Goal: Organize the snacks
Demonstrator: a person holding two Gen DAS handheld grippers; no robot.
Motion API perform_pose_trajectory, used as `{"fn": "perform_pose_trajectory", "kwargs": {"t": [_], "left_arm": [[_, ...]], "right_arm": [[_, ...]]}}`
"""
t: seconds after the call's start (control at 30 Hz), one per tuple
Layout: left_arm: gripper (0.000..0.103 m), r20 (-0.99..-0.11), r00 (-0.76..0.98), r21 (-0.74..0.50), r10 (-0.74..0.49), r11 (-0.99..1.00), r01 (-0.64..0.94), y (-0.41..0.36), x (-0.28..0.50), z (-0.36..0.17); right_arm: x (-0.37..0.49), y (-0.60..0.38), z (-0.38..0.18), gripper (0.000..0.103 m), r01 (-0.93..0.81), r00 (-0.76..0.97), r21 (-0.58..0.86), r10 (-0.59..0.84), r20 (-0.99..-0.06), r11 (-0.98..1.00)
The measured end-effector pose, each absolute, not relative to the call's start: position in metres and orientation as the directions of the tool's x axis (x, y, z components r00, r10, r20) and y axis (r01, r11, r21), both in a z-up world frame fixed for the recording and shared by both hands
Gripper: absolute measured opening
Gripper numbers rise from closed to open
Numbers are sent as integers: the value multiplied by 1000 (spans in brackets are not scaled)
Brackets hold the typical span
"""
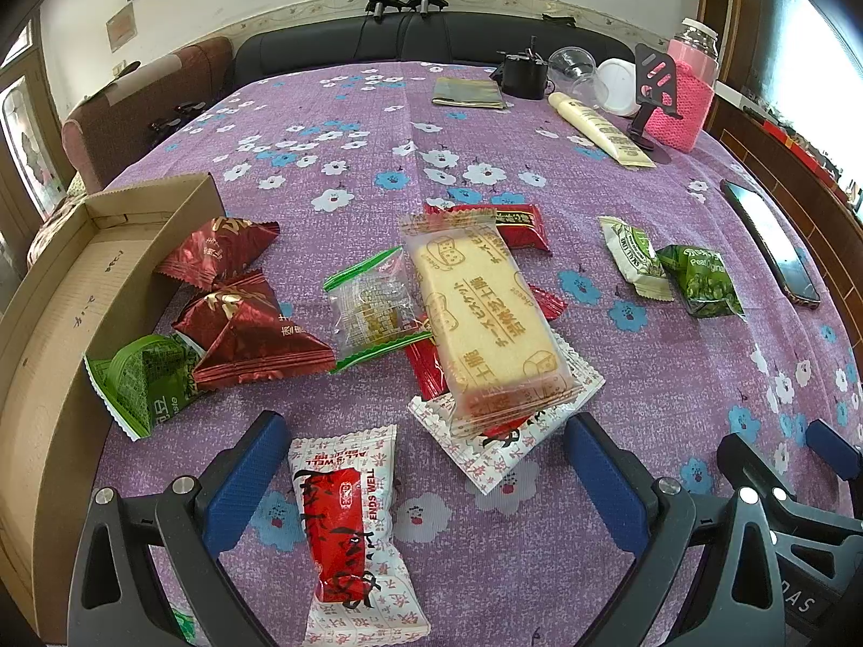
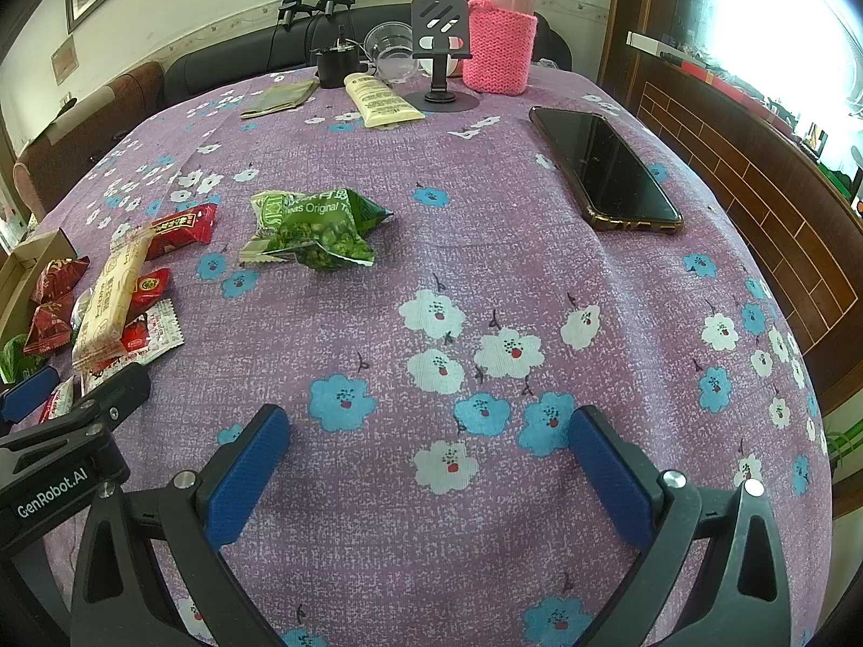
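Two grippers gape empty — left gripper (image 1: 426, 463) straddles a red-and-white snack packet (image 1: 348, 534), long axis pointing away; right gripper (image 2: 429, 463) over bare tablecloth (image 2: 485, 269).

The left black two-finger gripper with blue pads (image 1: 426, 463) hovered low with its jaws spread wide, while the matching right gripper (image 2: 429, 458) hung alongside, equally wide and holding nothing.

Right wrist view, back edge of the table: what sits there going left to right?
Flat olive pouch → black pot → cream tube → clear plastic cup → black phone stand → flask in a pink knitted sleeve → dark phone, lying nearer and off to the right.
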State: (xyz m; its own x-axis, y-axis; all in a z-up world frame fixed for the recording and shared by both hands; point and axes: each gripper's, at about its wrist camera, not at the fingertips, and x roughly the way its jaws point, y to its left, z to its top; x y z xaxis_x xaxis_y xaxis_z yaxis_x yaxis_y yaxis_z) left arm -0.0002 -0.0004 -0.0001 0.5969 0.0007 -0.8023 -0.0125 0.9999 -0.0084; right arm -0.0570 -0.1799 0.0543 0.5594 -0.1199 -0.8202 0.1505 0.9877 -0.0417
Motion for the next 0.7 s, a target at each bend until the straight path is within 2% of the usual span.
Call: {"fn": "perform_pose_trajectory", "kwargs": {"t": [0.23,0.53,0.6,0.63,0.7], "left_arm": [[103,-806,592,-13,-8,1000,-4,-2,0,0],[102,-853,521,-13,-37,999,50,-2,-9,3],[96,-860,502,-56,-88,995,79,-1,-14,8],[87,-857,498,-96,-131,991,96,-1,-18,12],[84,-840,496,-173,-219,975,139,1,-30,26]], "right_arm": [[-57,-180,54,103,150,559,-41,-119,-820,988],[-61,-181,56,103,154,517,-41,-115,-848,987],[-60,-181,57,103,155,520,-41,-116,-846,987],[-60,-181,57,103,155,520,-41,-117,-846,987],[-60,-182,57,103,155,521,-40,-116,-846,987]]}}
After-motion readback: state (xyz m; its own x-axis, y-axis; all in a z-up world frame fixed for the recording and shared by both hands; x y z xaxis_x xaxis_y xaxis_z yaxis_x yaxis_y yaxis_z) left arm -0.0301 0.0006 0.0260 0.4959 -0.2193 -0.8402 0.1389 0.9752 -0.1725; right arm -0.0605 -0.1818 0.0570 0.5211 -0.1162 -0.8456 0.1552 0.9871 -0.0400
